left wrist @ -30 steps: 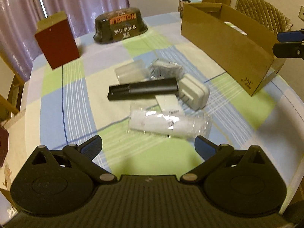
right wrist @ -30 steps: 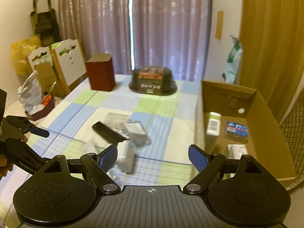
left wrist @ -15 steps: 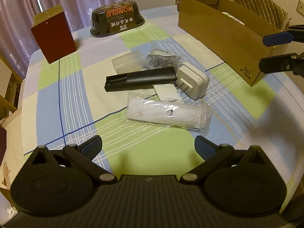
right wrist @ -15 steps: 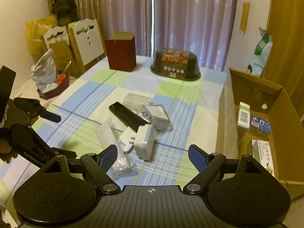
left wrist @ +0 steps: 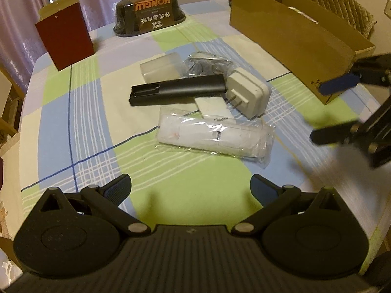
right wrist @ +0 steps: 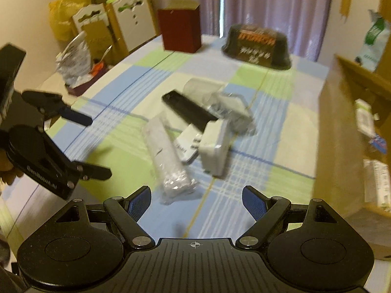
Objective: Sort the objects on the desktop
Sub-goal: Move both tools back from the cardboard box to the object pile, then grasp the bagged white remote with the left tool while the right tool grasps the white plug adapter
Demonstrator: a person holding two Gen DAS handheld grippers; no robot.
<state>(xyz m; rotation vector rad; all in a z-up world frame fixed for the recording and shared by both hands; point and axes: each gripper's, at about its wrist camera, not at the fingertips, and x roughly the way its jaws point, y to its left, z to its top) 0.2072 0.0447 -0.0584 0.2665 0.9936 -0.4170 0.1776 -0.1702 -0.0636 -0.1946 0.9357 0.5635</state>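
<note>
A pile lies mid-table: a black remote (left wrist: 177, 90) (right wrist: 188, 111), a white plug adapter (left wrist: 248, 92) (right wrist: 215, 146), a white remote in a clear bag (left wrist: 215, 138) (right wrist: 166, 156), a clear plastic case (left wrist: 162, 67) and a bagged dark item (left wrist: 207, 63). A flat white piece (left wrist: 212, 106) pokes out under the black remote. My left gripper (left wrist: 190, 188) hangs open just short of the bagged remote, holding nothing. My right gripper (right wrist: 196, 201) is open and empty too, close to the bagged remote's end and the adapter. It shows blurred at the right of the left wrist view.
An open cardboard box (left wrist: 293, 36) (right wrist: 342, 127) holding several small packages stands along the table's right side. At the far end stand a dark red box (left wrist: 64, 34) and a dark oval container (left wrist: 149, 12). Chairs and bags sit past the table's left edge.
Both grippers have moved in closer to the pile. The right gripper swung away from the cardboard box toward the bagged remote and adapter. Both stayed open; nothing on the table moved.
</note>
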